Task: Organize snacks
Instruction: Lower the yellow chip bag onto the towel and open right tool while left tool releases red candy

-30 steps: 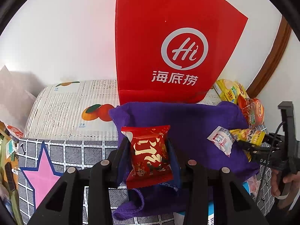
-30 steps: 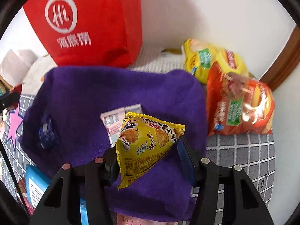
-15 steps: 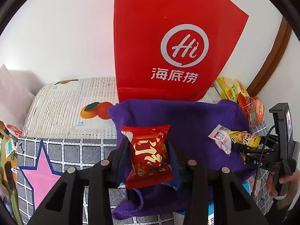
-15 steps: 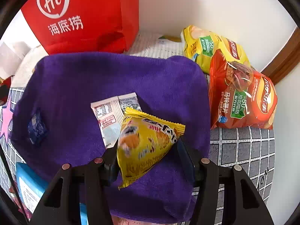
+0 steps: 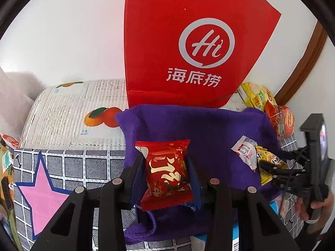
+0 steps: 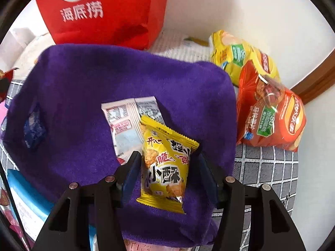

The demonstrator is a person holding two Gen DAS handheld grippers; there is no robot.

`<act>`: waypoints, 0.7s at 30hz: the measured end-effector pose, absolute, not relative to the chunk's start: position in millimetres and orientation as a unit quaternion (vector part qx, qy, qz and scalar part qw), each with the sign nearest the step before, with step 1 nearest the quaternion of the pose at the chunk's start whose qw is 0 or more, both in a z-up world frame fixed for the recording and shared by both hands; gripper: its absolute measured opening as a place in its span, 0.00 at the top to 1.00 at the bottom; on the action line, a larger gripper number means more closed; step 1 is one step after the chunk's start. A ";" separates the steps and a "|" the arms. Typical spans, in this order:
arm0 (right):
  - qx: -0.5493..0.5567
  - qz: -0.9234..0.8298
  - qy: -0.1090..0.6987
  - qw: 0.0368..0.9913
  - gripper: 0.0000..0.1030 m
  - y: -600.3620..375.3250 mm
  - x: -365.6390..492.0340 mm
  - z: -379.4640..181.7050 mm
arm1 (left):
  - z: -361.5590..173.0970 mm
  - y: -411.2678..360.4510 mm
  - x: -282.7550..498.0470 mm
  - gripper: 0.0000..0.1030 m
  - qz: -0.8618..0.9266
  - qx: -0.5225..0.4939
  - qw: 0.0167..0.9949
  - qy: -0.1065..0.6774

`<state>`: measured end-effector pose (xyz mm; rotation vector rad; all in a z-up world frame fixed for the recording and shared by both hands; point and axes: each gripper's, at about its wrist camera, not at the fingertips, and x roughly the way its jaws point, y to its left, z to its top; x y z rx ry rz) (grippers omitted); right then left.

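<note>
My left gripper (image 5: 165, 167) is shut on a red snack packet (image 5: 166, 173) and holds it above the near left part of a purple cloth (image 5: 199, 129). My right gripper (image 6: 165, 163) has its jaws spread a little. A yellow snack packet (image 6: 165, 163) lies flat between them on the purple cloth (image 6: 83, 96), overlapping a white packet (image 6: 125, 121). A small blue packet (image 6: 33, 127) lies at the cloth's left. The right gripper (image 5: 272, 168) also shows in the left wrist view, with the yellow packet (image 5: 266, 167) and white packet (image 5: 245, 154).
A tall red paper bag (image 5: 188, 41) stands behind the cloth by the wall. Yellow (image 6: 240, 58) and orange (image 6: 272, 117) chip bags lie at the right. A light blue pack (image 6: 27, 205) lies at the near left. The table cover (image 5: 52, 177) has a pink star.
My right gripper lowered the yellow packet onto the cloth and its jaws spread, so the packet now lies flat. My left gripper still holds the red packet, almost unmoved.
</note>
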<state>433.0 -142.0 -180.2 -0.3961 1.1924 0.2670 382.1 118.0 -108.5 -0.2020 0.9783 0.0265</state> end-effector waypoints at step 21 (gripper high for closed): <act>-0.144 0.145 0.459 0.864 0.39 -141.0 407.3 -108.3 | -145.1 108.4 397.0 0.63 0.007 -0.103 0.845 0.525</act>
